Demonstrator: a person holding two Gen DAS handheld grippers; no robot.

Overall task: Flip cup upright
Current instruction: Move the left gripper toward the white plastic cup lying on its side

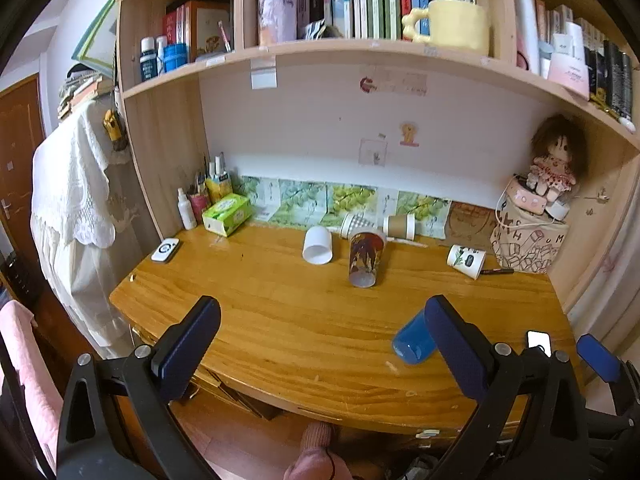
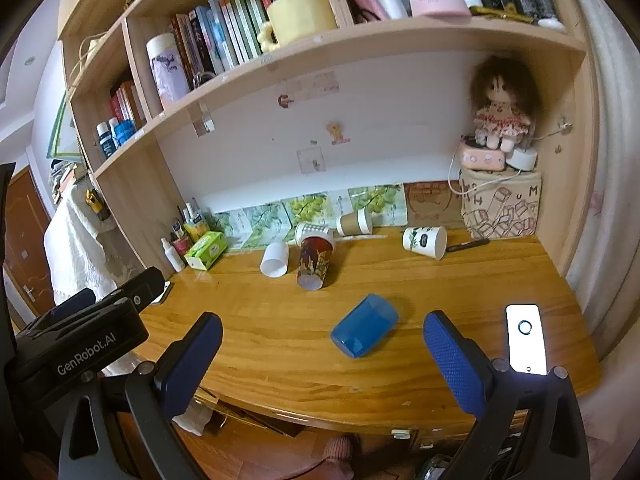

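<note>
A: Right gripper (image 2: pixel 322 354) fingers stood wide apart, empty; left gripper (image 1: pixel 322 338) likewise.

B: Target?

A: Translucent blue plastic cup (image 2: pixel 364 325) lay on its side on the glossy wooden desk (image 2: pixel 460 280), just ahead of the right fingers. Approach stage, I judged; next, straddle its smooth wall.

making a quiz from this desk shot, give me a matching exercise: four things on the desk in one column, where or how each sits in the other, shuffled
Things:
1. blue cup
2. white plain cup
3. leaf-print cup
4. phone

Places or states:
A. lit screen, right front of desk
B. on its side, nearest the grippers
C. on its side beside a black pen
D. on its side, left of the patterned dark cup

Pairs: 1-B, 2-D, 3-C, 4-A
</note>
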